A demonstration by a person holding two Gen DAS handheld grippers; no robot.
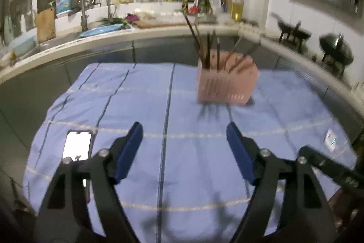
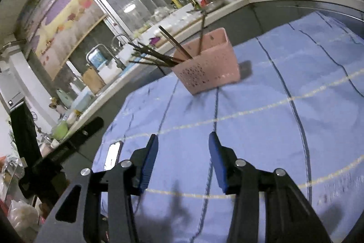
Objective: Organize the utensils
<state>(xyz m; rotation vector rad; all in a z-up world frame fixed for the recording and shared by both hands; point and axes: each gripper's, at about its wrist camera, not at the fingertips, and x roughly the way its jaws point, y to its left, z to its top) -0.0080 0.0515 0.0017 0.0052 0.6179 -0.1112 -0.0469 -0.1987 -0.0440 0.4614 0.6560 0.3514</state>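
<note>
1. Left gripper [image 1: 184, 129]: jaws spread wide, nothing between the blue pads. It hangs over bare cloth, so this reads as an approach or a reset, not a grip.
2. Right gripper [image 2: 183, 137]: jaws parted, narrower than the left, also empty. Its view is rolled, so the table looks tilted.
3. Pink holder [image 1: 226, 81] stands upright on the blue cloth [image 1: 136, 106], towards the far side of the table and well ahead of both tools. Slotted walls, probably a draining caddy.
4. Chopsticks [image 1: 208, 49] already stand in it. They lean and fan out because the holder is wide and they rest loosely on its rim.
5. No loose utensils visible on the cloth, so the task looks near done, or the next step concerns the holder itself.
6. Phone [image 1: 77, 145] lies screen-up at the near left, just beside the left tool and off the working path.
7. Risk: the splayed sticks are easy to knock when reaching in.
</note>
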